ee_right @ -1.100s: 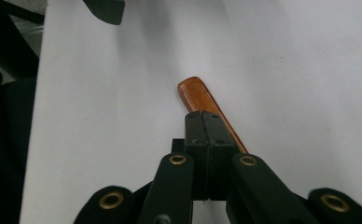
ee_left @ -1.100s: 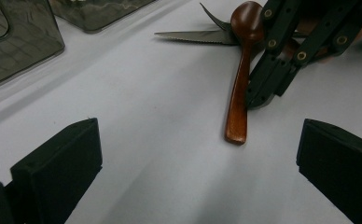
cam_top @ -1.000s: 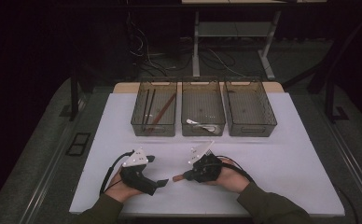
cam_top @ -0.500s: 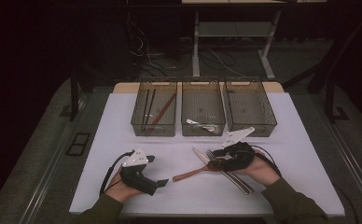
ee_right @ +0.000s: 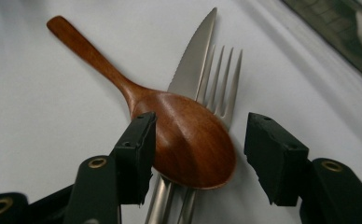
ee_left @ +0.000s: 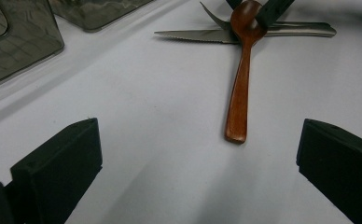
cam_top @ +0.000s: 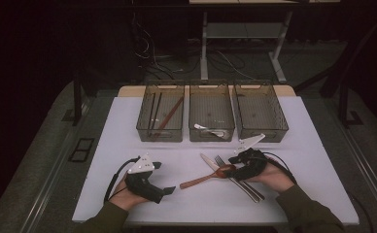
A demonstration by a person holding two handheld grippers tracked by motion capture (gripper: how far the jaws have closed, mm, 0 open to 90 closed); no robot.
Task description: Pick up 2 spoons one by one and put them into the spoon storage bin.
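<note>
The wooden spoon (ee_right: 170,130), reddish-brown, lies bowl-down across the knife (ee_right: 193,60) and fork (ee_right: 223,79) on the white table (cam_top: 293,126). My right gripper (ee_right: 198,154) has just been opening; its jaws now straddle the bowl, having moved right since earlier.

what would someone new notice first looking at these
Probably the wooden spoon, its bowl lying across a steel knife and fork on the white table, right of centre. The right gripper sits at that bowl with its jaws apart on either side, having just been opening, and the pads are not pressing on it. Behind stand three smoky clear bins in a row, the left one holding chopsticks.
</note>
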